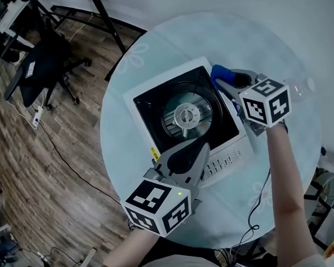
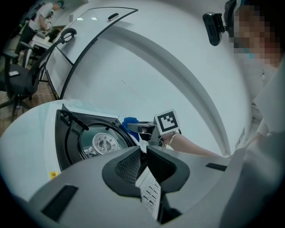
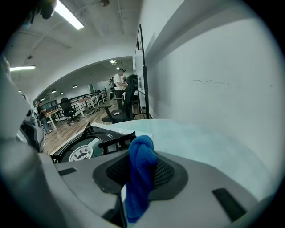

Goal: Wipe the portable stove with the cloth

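The portable stove (image 1: 144, 101), white with a black top and a round burner (image 1: 184, 115), sits on a round pale-blue table (image 1: 252, 46). My left gripper (image 1: 201, 152) is at the stove's near edge, its jaws shut on the white printed control panel (image 2: 150, 191). My right gripper (image 1: 225, 81) hovers at the stove's far right corner, shut on a bunched blue cloth (image 1: 220, 72). The cloth (image 3: 140, 176) hangs between the right jaws, with the stove (image 3: 89, 144) below and to their left. From the left gripper (image 2: 143, 156), the cloth (image 2: 130, 122) shows beyond the burner.
A black office chair (image 1: 38, 64) and a stand's black legs (image 1: 106, 21) are on the wooden floor to the left. A cable (image 1: 256, 203) trails over the table's near right edge. A clear object (image 1: 305, 85) lies at the table's right. People stand far off (image 3: 119, 82).
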Motion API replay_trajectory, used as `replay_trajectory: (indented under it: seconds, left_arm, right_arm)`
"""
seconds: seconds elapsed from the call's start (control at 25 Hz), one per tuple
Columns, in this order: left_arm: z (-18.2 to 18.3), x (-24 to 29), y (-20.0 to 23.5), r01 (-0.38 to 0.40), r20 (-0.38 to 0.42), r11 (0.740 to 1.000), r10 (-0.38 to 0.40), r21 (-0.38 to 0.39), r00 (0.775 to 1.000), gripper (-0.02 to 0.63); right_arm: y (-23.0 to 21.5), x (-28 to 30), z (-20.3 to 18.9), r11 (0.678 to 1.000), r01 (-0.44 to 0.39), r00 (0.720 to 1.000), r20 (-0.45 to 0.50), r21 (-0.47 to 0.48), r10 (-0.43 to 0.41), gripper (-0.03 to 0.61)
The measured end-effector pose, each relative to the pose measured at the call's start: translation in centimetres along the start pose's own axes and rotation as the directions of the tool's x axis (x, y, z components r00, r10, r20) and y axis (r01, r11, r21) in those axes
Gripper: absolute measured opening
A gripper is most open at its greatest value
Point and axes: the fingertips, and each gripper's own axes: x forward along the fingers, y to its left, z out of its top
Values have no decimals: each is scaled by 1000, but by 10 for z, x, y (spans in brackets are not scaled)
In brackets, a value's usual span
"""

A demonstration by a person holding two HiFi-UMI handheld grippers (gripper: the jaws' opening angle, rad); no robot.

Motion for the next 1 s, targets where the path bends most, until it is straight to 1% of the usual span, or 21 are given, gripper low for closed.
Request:
replay_trajectory:
  seconds: [0.12, 0.28, 0.52, 1.0]
  left_arm:
    - [-5, -1, 0, -10, -13, 1000, 10, 15, 1000, 46]
    - [-10, -3, -2, -14, -16, 1000, 14, 24, 1000, 46]
    - [-22, -6, -7, -19, -41, 998, 22, 67, 999, 46]
    - [-43, -11, -15, -31, -81, 995, 39, 93, 996, 46]
  right_arm:
    - [3, -6, -6, 1000, 7, 1000, -13, -20, -8, 112]
    - [6, -14, -14, 1000, 12, 1000, -13, -13, -12, 112]
    - [13, -30, -29, 1000, 9, 1000, -27, -15, -9, 112]
    - [27, -61, -63, 1000, 17, 999, -32, 12, -16, 112]
